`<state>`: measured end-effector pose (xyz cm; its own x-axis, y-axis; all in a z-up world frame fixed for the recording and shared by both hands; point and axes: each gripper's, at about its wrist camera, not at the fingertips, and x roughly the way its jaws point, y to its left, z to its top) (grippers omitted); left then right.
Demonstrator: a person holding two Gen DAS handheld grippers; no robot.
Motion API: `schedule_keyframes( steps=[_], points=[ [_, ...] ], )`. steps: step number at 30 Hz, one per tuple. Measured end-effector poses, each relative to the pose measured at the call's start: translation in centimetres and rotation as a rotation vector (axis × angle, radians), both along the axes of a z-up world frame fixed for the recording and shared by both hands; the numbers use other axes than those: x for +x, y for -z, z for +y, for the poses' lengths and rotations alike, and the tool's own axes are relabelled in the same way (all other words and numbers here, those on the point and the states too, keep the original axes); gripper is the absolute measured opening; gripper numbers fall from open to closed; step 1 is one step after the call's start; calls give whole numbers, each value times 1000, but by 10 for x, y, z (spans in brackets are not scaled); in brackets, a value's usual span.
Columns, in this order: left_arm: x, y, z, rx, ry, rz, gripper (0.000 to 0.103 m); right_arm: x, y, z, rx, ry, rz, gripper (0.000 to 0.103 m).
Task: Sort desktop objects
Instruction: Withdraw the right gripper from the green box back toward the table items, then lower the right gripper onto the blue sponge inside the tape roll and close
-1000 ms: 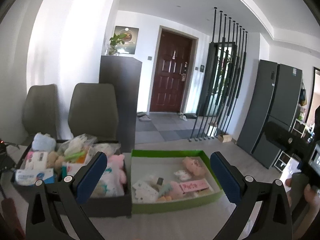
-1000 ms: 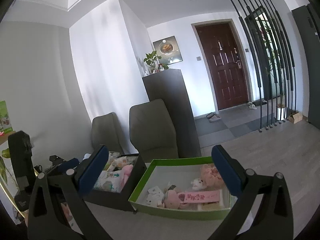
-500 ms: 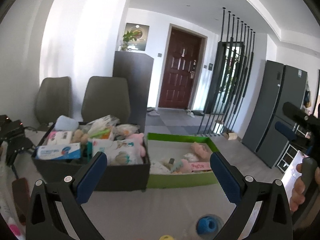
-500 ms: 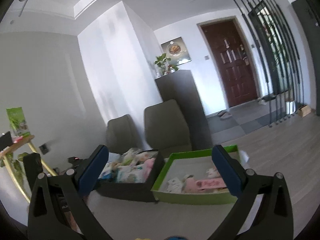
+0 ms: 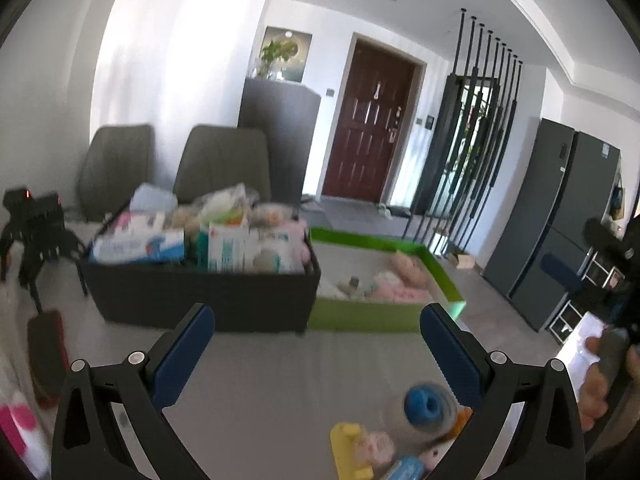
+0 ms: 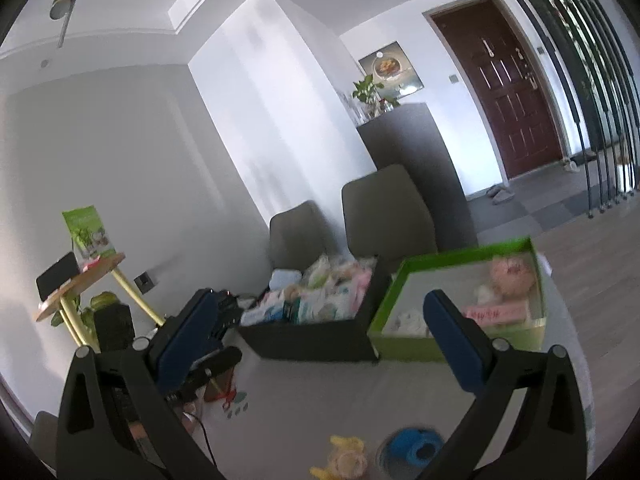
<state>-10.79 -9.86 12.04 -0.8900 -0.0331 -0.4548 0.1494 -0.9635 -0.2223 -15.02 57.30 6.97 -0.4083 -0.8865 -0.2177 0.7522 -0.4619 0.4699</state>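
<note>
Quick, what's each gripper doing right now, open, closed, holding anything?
Left gripper: open, holding nothing.
Right gripper: open, holding nothing.

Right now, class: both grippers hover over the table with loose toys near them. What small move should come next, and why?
Probably lower the open left gripper onto the blue ring toy: it lies unsorted on the table, nearest the fingers, and both grippers are empty.

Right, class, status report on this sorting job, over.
Left gripper open, empty. Right gripper open, empty. Blue toy loose on table, before dark bin. Nothing blocking.
</note>
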Motion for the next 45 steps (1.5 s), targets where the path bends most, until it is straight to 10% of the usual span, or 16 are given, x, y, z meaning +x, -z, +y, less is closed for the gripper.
schedule_keyframes(
  steps=[11, 34, 45],
  points=[
    [-8, 54, 25, 9, 61, -98, 98, -22, 54, -7, 122, -3, -113, 101],
    [-36, 103, 91, 15, 247, -281, 39, -45, 133, 9, 342, -8, -348, 43],
    [-38, 117, 105, 22, 279, -322, 34, -41, 144, -3, 411, -32, -354, 13]
  ],
)
